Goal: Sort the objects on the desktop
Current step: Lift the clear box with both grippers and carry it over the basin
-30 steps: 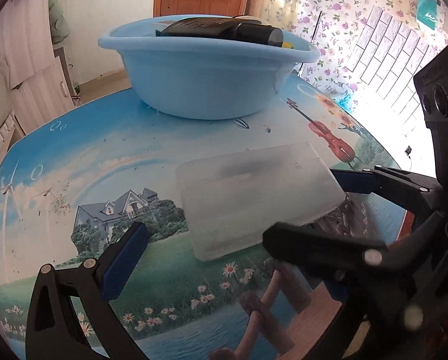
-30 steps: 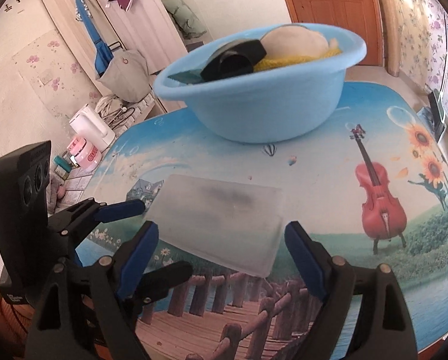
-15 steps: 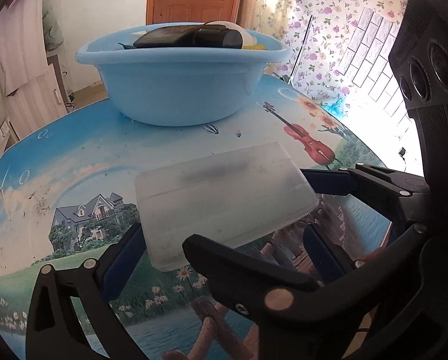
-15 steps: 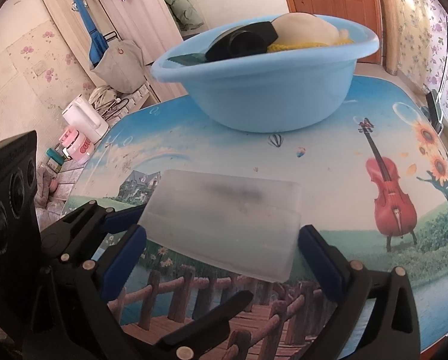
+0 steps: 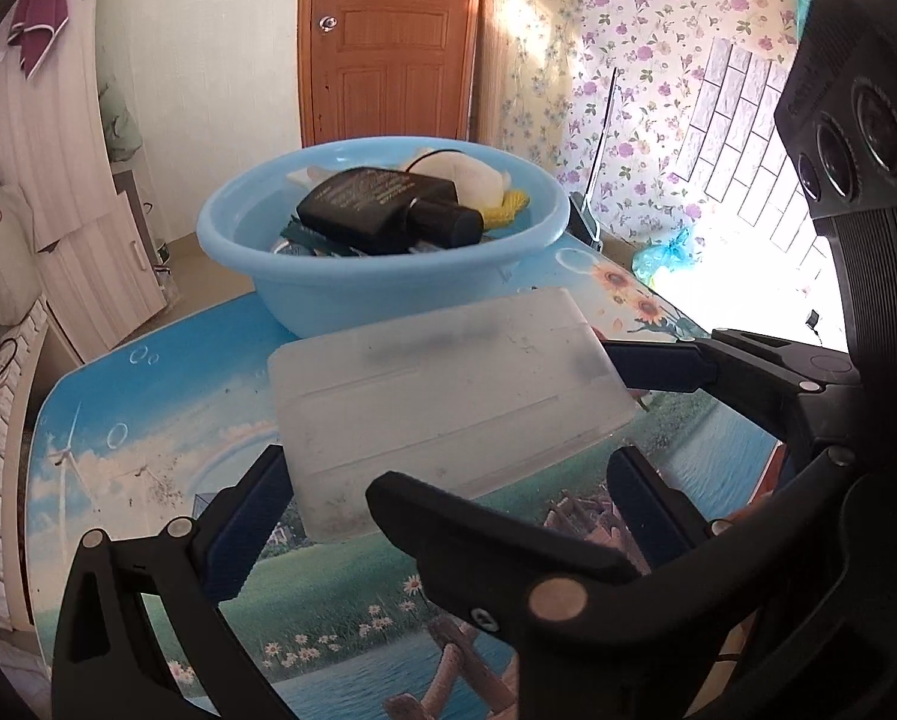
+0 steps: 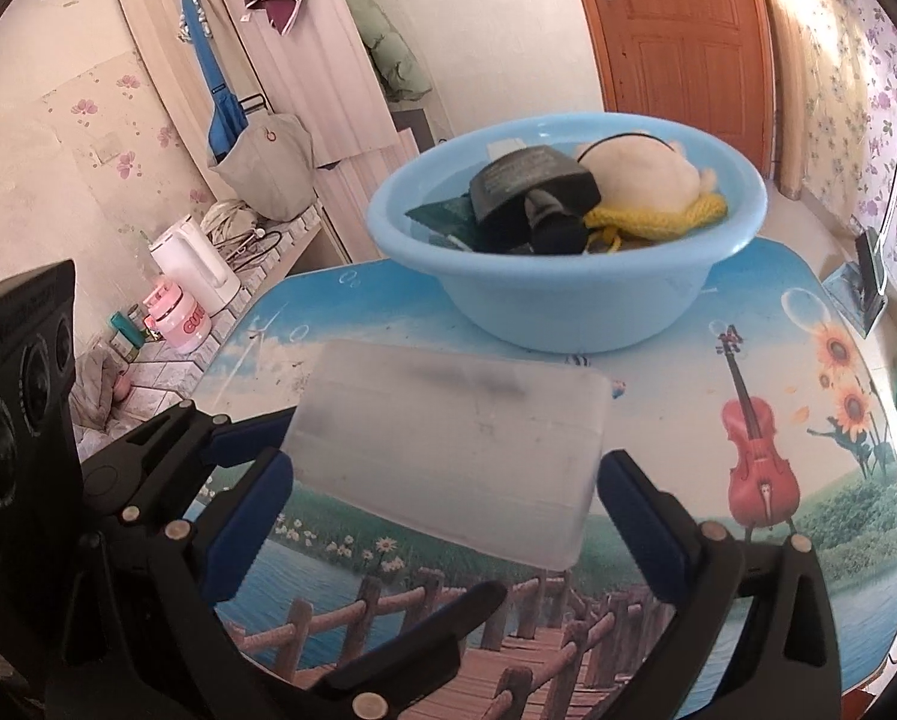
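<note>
A frosted translucent plastic box (image 5: pixel 448 396) is held up off the table, tilted, between both grippers. My left gripper (image 5: pixel 442 516) grips its near left end; the box also shows in the right wrist view (image 6: pixel 454 450), where my right gripper (image 6: pixel 442 516) clamps its two sides. The right gripper's fingers (image 5: pixel 664 360) also touch the box's right end in the left wrist view. Beyond it stands a light blue basin (image 5: pixel 382 252) holding a black case (image 5: pixel 382 210), a cream plush toy (image 6: pixel 640 180) and a yellow knit piece (image 6: pixel 658 219).
The table (image 6: pixel 808 540) has a printed landscape top with a red violin picture. To the left, on a low ledge, stand a white kettle (image 6: pixel 193 270) and a pink container (image 6: pixel 175 318). A wooden door (image 5: pixel 388 42) is behind the basin.
Both grippers closed on the frosted box and lifted it off the table. It now sits higher and nearer the basin, and both views look down into the basin.
</note>
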`<state>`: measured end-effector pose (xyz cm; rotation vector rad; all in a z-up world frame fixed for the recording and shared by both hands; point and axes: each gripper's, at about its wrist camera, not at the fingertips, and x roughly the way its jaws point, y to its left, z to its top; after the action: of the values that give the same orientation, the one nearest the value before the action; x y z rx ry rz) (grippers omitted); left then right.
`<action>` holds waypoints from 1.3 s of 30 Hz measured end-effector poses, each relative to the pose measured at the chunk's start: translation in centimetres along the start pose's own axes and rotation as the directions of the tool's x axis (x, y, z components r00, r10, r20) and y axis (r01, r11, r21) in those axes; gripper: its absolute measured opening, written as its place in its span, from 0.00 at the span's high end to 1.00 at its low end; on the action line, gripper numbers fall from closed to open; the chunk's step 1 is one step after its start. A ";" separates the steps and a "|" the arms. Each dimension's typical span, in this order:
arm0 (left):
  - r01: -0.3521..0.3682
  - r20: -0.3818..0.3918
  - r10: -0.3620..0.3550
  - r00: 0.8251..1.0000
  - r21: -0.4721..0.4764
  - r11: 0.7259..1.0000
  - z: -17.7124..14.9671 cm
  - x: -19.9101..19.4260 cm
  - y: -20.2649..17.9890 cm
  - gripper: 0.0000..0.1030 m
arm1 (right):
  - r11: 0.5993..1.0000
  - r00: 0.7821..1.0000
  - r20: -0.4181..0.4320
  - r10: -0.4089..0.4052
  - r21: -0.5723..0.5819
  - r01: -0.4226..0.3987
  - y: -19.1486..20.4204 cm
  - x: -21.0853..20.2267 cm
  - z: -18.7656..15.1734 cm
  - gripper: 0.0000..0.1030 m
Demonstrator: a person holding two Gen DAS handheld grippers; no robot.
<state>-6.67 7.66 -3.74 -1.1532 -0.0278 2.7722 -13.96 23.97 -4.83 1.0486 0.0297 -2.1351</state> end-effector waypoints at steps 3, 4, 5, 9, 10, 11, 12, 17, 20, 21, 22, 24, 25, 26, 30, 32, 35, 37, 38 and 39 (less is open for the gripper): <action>-0.013 0.035 0.012 0.999 0.017 1.000 1.0 -0.8 -0.2 0.00 | 1.000 0.999 0.034 0.001 -0.012 -0.001 0.4 -0.9 0.9 0.00; -0.016 0.043 0.015 0.999 0.021 1.000 1.4 -0.9 -0.1 0.00 | 1.000 0.999 0.045 0.001 -0.016 0.000 0.6 -1.2 1.2 0.00; -0.020 0.050 0.019 0.999 0.026 0.999 1.8 -1.0 -0.1 0.00 | 1.000 0.998 0.056 0.001 -0.020 0.000 0.7 -1.4 1.5 0.00; -0.036 0.083 0.032 0.996 0.042 0.998 3.3 -1.4 0.0 0.00 | 0.999 0.995 0.095 0.008 -0.033 -0.005 0.9 -2.1 3.0 0.00; -0.036 0.091 0.031 0.995 0.044 0.998 3.7 -1.4 0.1 0.00 | 0.999 0.995 0.103 0.008 -0.037 -0.004 0.9 -2.2 3.3 0.00; -0.035 0.097 0.031 0.995 0.046 0.998 4.1 -1.3 0.1 0.00 | 0.999 0.994 0.112 0.006 -0.040 -0.002 0.9 -2.3 3.6 0.00; -0.036 0.103 0.031 0.994 0.048 0.998 4.6 -1.2 0.3 0.00 | 0.999 0.993 0.122 0.004 -0.045 0.002 1.0 -2.3 4.0 0.00; -0.039 0.117 0.032 0.993 0.061 0.997 6.6 -0.2 0.8 0.00 | 0.999 0.989 0.151 0.002 -0.052 0.006 0.4 -2.0 5.9 0.00; -0.038 0.126 0.030 0.992 0.064 0.997 7.9 0.8 1.1 0.00 | 0.999 0.987 0.162 -0.002 -0.052 0.011 -0.3 -1.6 7.0 0.00; -0.037 0.127 0.028 0.992 0.064 0.997 8.4 1.3 1.2 0.00 | 0.998 0.986 0.166 -0.004 -0.053 0.013 -0.6 -1.4 7.5 0.00; -0.034 0.125 0.026 0.992 0.063 0.997 8.9 1.9 1.5 0.00 | 0.998 0.985 0.170 -0.006 -0.055 0.016 -0.9 -1.1 8.0 0.00; -0.030 0.119 0.023 0.993 0.061 0.998 9.7 3.0 1.9 0.00 | 0.998 0.985 0.173 -0.011 -0.055 0.021 -1.4 -0.4 8.9 0.00; -0.028 0.110 0.021 0.994 0.061 0.998 10.3 3.7 2.2 0.00 | 0.998 0.985 0.171 -0.013 -0.054 0.023 -1.8 0.0 9.3 0.00; -0.030 0.107 0.024 0.994 0.061 0.998 10.7 4.2 2.3 0.00 | 0.998 0.986 0.168 -0.015 -0.051 0.024 -2.1 0.4 9.7 0.00; -0.028 0.082 0.024 0.996 0.042 0.999 11.8 6.1 2.8 0.00 | 0.999 0.987 0.162 -0.015 -0.043 0.022 -3.5 2.1 11.1 0.00; -0.027 0.060 0.025 0.998 0.031 0.999 12.1 7.2 2.9 0.00 | 0.999 0.988 0.156 -0.020 -0.042 0.027 -4.0 3.0 11.7 0.00; -0.042 0.055 0.041 0.998 0.019 0.999 12.3 7.8 3.2 0.00 | 0.999 0.990 0.138 -0.028 -0.029 0.033 -5.1 4.2 12.2 0.00; -0.064 0.058 0.063 0.996 0.005 0.998 12.3 7.8 3.6 0.00 | 0.998 0.989 0.143 -0.047 -0.024 0.051 -5.8 4.6 12.3 0.00; -0.067 0.057 0.067 0.996 -0.003 0.998 12.2 7.8 3.9 0.00 | 0.998 0.988 0.146 -0.058 -0.020 0.062 -6.0 4.7 12.3 0.00; -0.073 0.051 0.074 0.996 -0.016 0.997 12.2 7.8 4.3 0.00 | 0.997 0.986 0.148 -0.078 -0.013 0.081 -6.3 4.7 12.3 0.00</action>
<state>-21.23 4.88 -0.93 -1.1070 -0.0112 2.8704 -28.06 21.65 -1.72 0.8896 0.0211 -2.2749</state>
